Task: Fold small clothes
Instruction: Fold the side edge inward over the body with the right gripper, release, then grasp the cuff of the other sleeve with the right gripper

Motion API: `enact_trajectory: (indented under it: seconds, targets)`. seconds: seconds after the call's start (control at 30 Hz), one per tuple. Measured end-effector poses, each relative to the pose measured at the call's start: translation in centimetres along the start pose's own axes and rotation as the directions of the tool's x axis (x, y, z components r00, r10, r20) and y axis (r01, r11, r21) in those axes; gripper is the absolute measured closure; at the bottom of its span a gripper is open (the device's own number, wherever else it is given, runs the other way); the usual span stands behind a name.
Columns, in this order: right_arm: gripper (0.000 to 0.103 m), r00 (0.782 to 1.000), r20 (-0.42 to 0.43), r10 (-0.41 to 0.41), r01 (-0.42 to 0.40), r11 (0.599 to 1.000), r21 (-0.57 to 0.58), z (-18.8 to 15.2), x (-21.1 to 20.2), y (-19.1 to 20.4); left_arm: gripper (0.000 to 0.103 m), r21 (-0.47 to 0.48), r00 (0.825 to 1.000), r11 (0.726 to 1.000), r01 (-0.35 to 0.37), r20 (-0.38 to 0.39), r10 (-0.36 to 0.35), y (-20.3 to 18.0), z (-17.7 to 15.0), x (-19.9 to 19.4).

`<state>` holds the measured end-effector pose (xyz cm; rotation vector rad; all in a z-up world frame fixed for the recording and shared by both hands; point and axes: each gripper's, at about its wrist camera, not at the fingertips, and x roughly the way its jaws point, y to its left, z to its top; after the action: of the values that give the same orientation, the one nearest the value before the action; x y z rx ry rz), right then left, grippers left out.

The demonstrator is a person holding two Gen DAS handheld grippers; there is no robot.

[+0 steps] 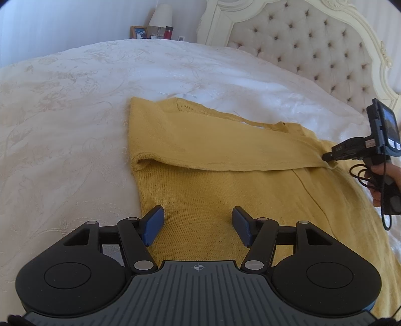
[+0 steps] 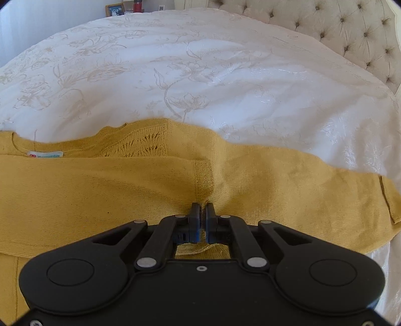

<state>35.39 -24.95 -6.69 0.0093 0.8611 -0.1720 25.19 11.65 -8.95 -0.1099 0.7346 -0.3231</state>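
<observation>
**Yellow knit sweater half-folded on the bed**

Closest to me, my left claw (image 1: pixel 198 225) hangs over the lower part of the sweater (image 1: pixel 213 200) with its blue pads spread about halfway and nothing between them. My right claw (image 2: pixel 203 213) is pinched nearly closed on a fold of the knit, right about where the sleeve (image 1: pixel 225 155) meets the body; from the left view you can see its tip biting into the fabric's edge, with my hand (image 1: pixel 381 185) on the handle.

The sweater's a mustard-yellow knit lying flat on the bed (image 1: pixel 62 112). One sleeve is folded across the chest as a long band. There's an openwork lace bit (image 2: pixel 140 143) by the shoulder and a small label (image 2: pixel 45 155) inside the neckline. Its long axis runs from the hem near me up to the neckline on the far side.

No containers here. Farther back there's the white floral bedspread, the tufted headboard (image 1: pixel 313 42), and a nightstand with a lamp (image 1: pixel 160 15), a photo frame (image 1: pixel 138 32) and a red bottle (image 1: pixel 169 32).
</observation>
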Motion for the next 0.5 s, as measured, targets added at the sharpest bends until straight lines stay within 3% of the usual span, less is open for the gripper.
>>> enact_trajectory:
  seconds: [0.07, 0.13, 0.3, 0.5]
  targets:
    - [0.060, 1.000, 0.018, 0.012, -0.013, 0.999, 0.051, -0.2, -0.5, -1.0, 0.043, 0.010, 1.000, 1.000, -0.008, 0.002, 0.008, -0.2, -0.1, 0.1]
    - [0.046, 0.999, 0.041, 0.021, -0.025, 0.995, 0.096, -0.6, -1.1, -2.0, 0.040, 0.025, 1.000, 1.000, -0.018, 0.011, 0.018, -0.5, -0.5, 0.3]
    - [0.046, 0.997, 0.063, 0.047, -0.055, 0.988, 0.143, -2.6, -2.8, -4.6, 0.026, 0.070, 0.997, 0.996, -0.049, 0.071, 0.044, -1.7, -1.8, 0.6]
    - [0.046, 0.994, 0.063, 0.092, -0.102, 0.979, 0.174, -5.7, -4.4, -8.1, 0.021, 0.120, 0.988, 0.986, -0.119, 0.116, 0.106, -3.1, -2.8, 0.8]
